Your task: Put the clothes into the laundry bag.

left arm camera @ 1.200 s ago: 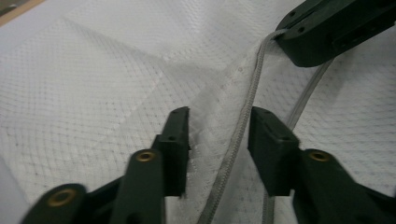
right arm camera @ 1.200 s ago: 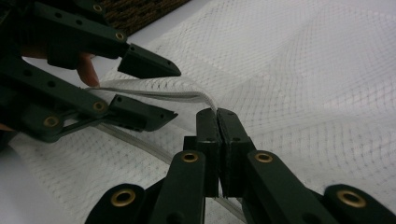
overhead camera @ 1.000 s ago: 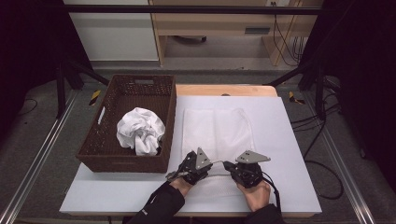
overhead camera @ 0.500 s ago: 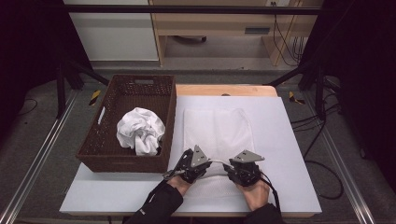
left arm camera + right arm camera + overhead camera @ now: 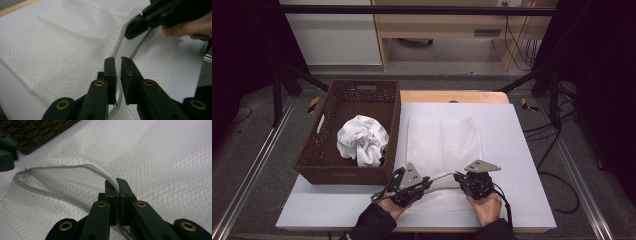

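The mesh laundry bag (image 5: 443, 145) is lying flat on the white table (image 5: 522, 165), just right of the brown woven basket (image 5: 314, 167) that is holding a crumpled white garment (image 5: 362, 140). The bag's near end is facing the person, and its zipper edge (image 5: 75, 167) is being lifted off the mesh there. The right gripper (image 5: 461, 178) is clamping that zipper tape between closed jaws (the right gripper view shows the tape pinched right at the tips). The left gripper (image 5: 430, 183) is pinching the same edge a little further along; its jaws are nearly shut, with the white strip running between them in the left gripper view (image 5: 117, 63).

The step in hand looks like opening the bag's mouth so the garment can go in. To do it well, the right gripper should be keeping its grip firm and steady as an anchor, while the left is drawing the tape away along the zipper line rather than upward, so the mesh is not bunching. Pulling gently matters, since a thin tape can slip from the pads.
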A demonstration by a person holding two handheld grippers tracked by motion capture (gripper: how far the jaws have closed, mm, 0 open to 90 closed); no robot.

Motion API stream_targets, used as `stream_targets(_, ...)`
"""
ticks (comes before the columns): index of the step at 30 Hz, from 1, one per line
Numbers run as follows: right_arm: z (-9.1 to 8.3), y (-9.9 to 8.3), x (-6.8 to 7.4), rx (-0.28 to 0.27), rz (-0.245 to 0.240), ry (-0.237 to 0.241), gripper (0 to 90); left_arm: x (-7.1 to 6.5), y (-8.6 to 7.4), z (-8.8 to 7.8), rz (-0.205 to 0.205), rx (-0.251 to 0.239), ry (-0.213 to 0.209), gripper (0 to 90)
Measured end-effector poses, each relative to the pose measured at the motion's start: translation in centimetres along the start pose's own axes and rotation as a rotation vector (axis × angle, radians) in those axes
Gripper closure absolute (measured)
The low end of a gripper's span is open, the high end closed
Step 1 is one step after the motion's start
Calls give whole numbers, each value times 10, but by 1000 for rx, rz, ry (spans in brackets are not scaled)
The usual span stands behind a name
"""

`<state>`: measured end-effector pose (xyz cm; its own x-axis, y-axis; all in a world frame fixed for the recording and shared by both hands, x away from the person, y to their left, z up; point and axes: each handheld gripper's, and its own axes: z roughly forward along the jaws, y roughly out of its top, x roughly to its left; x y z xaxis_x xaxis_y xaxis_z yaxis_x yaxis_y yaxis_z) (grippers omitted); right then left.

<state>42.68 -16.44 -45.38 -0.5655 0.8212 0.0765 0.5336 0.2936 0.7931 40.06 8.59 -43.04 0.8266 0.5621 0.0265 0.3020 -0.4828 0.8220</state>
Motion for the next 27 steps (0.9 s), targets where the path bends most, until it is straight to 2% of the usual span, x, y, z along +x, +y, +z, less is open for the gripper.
stream_targets(3, -1, 2, 0, -11, 7, 4, 879, -4, -16, -1, -2, 25, -12, 872)
stream_targets(5, 0, 3, 1, -14, 5, 8, 879, -5, -27, 3, -3, 41, -6, 884)
stream_targets(9, 0, 6, 4, -22, -4, 11, 879, -2, -40, 12, -25, 63, -5, 885)
stream_targets(13, -2, 10, 5, -49, 18, 21, 879, 0, -50, 21, -37, 86, -11, 885)
stream_targets(18, -3, 14, 6, -83, 6, 16, 879, 1, -52, 23, -39, 89, -7, 885)
stream_targets(20, -5, 15, 6, -99, 15, 12, 879, 2, -52, 24, -43, 87, -13, 885)
stream_targets(27, -10, 20, 3, -157, 19, 2, 879, 2, -52, 24, -22, 88, -12, 884)
